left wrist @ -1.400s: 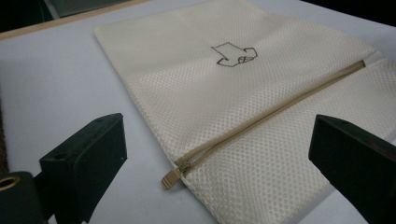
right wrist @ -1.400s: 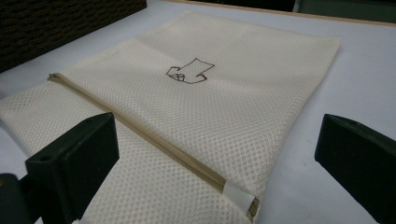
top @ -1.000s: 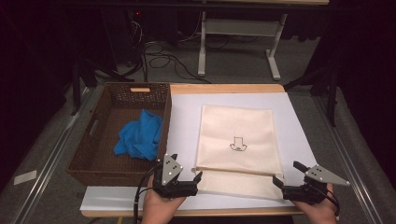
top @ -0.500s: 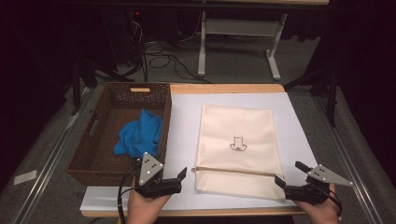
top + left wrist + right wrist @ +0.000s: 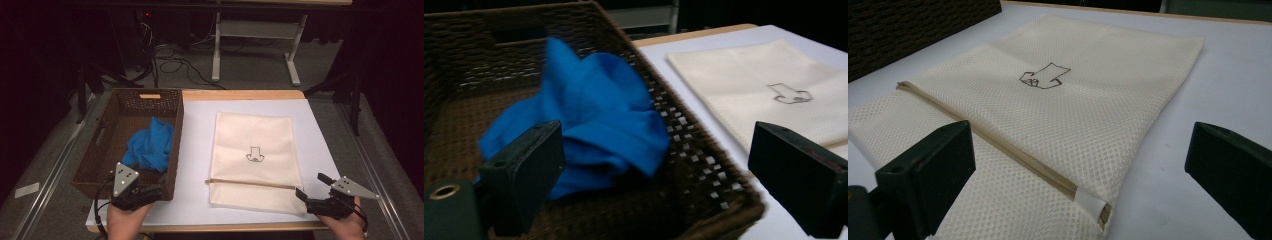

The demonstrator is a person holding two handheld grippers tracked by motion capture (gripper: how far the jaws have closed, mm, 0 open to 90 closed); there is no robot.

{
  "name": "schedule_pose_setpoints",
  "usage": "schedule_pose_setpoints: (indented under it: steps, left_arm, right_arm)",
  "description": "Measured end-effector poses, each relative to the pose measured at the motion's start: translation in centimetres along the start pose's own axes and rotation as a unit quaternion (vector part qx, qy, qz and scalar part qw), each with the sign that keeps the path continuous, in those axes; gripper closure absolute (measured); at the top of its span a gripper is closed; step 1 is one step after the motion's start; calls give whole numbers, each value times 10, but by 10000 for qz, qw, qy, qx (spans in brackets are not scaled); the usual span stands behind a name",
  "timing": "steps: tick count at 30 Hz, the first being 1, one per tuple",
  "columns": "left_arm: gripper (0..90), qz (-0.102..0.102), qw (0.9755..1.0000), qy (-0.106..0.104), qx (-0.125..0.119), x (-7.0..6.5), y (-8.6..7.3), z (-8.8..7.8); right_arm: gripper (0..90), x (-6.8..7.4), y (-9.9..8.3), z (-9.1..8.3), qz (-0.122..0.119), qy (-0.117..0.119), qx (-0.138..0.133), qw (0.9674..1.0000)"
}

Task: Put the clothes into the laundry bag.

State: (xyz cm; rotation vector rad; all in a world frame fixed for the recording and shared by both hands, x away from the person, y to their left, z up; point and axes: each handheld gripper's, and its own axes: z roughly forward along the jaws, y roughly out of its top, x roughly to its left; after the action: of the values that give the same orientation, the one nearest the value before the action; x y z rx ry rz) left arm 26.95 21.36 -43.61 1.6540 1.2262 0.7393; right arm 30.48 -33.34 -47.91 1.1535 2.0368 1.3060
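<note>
Basket: one dark brown woven wicker basket (image 5: 100, 145), rectangular, with a cut-out handle in its side wall, at the left of the table.
Cloth: one crumpled bright blue cloth (image 5: 150, 145), lying inside the basket toward its right wall; in the left gripper view the same cloth (image 5: 594, 125) sits between the two jaws, farther off.
Left gripper: one black two-jaw gripper (image 5: 159, 190) with a grey three-cornered plate, at the basket's near right corner; jaws wide apart, holding nothing.
Table cover: one white sheet (image 5: 195, 130) over the wooden table top.
Mesh bag: one cream rectangular mesh laundry bag (image 5: 255, 135), flat on the white sheet, right of the basket and apart from it.
Printed mark: one small dark outline drawing (image 5: 255, 155) at the bag's middle.
Zipper: one tan zipper line (image 5: 998, 145) across the bag near its front edge.
Right gripper: one black two-jaw gripper (image 5: 312, 187) just beside the bag's near right corner; jaws spread wide, empty.
</note>
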Motion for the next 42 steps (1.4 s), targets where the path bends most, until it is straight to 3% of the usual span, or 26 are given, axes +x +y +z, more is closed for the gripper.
schedule_pose_setpoints:
  steps: [2,8,12,17,22,23,24,27,30,33,34,37,40,42]
  left_arm:
    - [88,-130,9999,62,-18,9,-2,-3]
    - [115,-299,9995,48,-32,14,-4,-3]
    - [115,-224,9996,146,-10,13,0,-2]
    - [117,-269,9994,193,-62,12,11,2]
    - [135,-313,9993,155,-102,15,42,14]
    - [135,-313,9993,155,-102,15,42,14]
    - [135,-304,9992,235,-50,15,52,20]
    - [138,-370,9991,212,79,18,65,33]
    - [137,-335,9988,248,271,20,71,47]
    - [141,-438,9981,216,373,25,75,55]
    - [141,-587,9970,117,490,31,78,63]
    - [142,-591,9958,180,674,36,78,71]
    - [143,-680,9913,211,1104,45,76,88]
    - [148,-678,9901,211,1214,46,75,92]
  right_arm:
    - [2,0,0,1,-14,-5,9,10000]
    - [2,0,1,1,8,-23,104,9999]
    - [2,1,0,2,-13,-39,150,9999]
    - [2,0,-2,4,-10,-83,200,9998]
    - [2,-2,-2,3,-8,-132,182,9997]
    - [2,-2,-2,3,-8,-132,182,9997]
    - [2,-2,-2,2,-8,-142,177,9997]
    - [2,-2,-2,2,4,-127,162,9998]
    - [2,-2,-1,1,-10,-119,150,9998]
    - [2,-2,-1,1,8,-119,151,9998]
    - [2,-1,-1,1,19,-108,165,9998]
    - [2,-1,-2,2,10,-96,171,9998]
    - [2,0,-2,2,4,-100,199,9998]
    - [2,0,-2,2,14,-101,202,9997]
